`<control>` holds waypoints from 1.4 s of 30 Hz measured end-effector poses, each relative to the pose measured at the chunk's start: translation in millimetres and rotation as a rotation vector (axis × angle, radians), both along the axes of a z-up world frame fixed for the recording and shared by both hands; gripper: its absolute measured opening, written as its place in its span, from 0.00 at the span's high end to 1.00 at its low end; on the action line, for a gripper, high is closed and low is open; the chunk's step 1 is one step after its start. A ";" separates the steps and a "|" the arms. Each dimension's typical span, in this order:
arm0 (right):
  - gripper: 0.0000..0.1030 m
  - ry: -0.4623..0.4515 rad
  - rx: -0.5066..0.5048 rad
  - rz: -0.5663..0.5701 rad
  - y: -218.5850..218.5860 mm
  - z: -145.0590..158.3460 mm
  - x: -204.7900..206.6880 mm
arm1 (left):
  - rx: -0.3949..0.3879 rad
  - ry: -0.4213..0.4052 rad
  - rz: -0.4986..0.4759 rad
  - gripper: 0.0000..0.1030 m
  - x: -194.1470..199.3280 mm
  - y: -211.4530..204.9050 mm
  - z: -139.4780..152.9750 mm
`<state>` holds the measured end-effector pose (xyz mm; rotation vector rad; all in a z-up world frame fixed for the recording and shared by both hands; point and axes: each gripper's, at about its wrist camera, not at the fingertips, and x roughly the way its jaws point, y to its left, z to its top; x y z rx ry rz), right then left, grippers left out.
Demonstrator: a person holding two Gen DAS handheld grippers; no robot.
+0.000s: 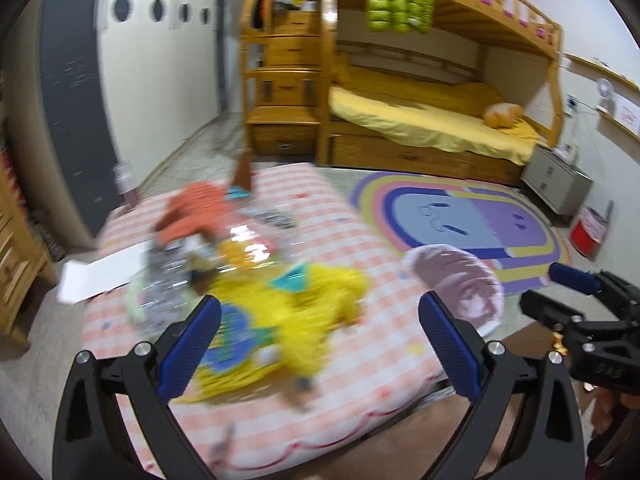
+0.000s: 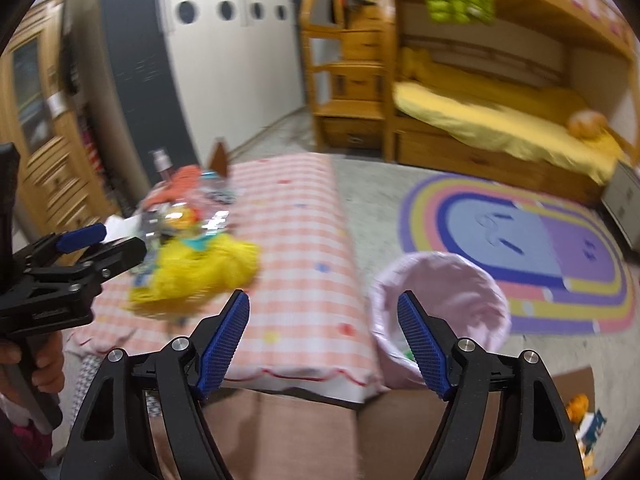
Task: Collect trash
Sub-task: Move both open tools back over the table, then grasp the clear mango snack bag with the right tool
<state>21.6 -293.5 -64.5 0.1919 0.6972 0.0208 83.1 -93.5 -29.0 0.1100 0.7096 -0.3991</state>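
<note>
Both grippers are spread and hold nothing: the left gripper [image 1: 320,340] at lower centre of its view faces the yellow wrapper [image 1: 296,312] in the blurred trash pile [image 1: 224,252] mid-frame. Best pinch one loose edge, then carry it right to the pink bin [image 2: 440,300] beyond the right gripper [image 2: 324,344].

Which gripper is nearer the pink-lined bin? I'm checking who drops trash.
Right. The right gripper hovers beside the pink-lined bin; the left gripper hangs over the checkered bed, farther away.
</note>
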 end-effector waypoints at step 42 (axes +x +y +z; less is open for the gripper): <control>0.14 0.193 0.056 0.240 120.0 -52.2 206.7 | 0.078 0.092 0.303 0.10 73.7 129.1 -50.3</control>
